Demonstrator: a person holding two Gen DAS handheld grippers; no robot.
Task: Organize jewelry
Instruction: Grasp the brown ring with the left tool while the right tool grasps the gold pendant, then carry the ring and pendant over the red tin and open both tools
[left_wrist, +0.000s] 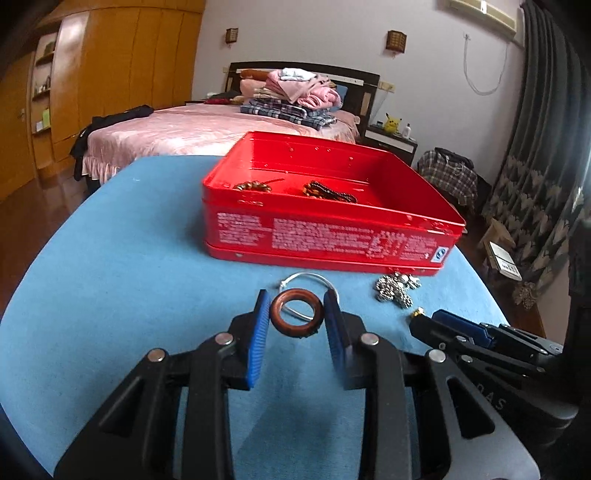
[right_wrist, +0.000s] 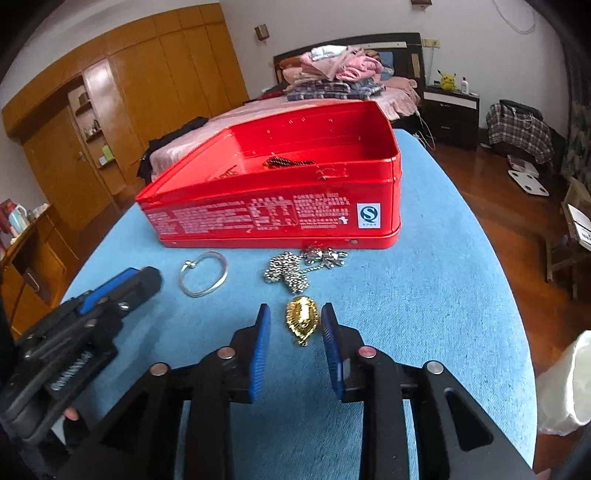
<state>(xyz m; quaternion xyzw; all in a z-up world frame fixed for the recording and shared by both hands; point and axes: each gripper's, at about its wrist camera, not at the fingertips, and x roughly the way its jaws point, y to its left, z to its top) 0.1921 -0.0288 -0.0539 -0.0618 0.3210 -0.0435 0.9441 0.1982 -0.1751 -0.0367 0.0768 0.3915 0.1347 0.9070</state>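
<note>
An open red tin (left_wrist: 325, 236) stands on the blue cloth and holds two dark bead bracelets (left_wrist: 328, 192). My left gripper (left_wrist: 297, 306) is open, its fingers on either side of a brown wooden ring (left_wrist: 297, 317) lying on the cloth. A silver bangle (left_wrist: 310, 278) lies just behind the ring. My right gripper (right_wrist: 295, 317) is open around a gold pendant (right_wrist: 302, 320) on the cloth. A silver chain pile (right_wrist: 295, 267) lies between the pendant and the tin (right_wrist: 280, 218). The bangle (right_wrist: 203, 275) and left gripper (right_wrist: 122, 286) show at left in the right wrist view.
The blue cloth table (left_wrist: 110, 277) has rounded edges that drop to a wooden floor. A bed with folded clothes (left_wrist: 291, 96) stands behind the table. A white bag (right_wrist: 565, 384) is at the table's right edge.
</note>
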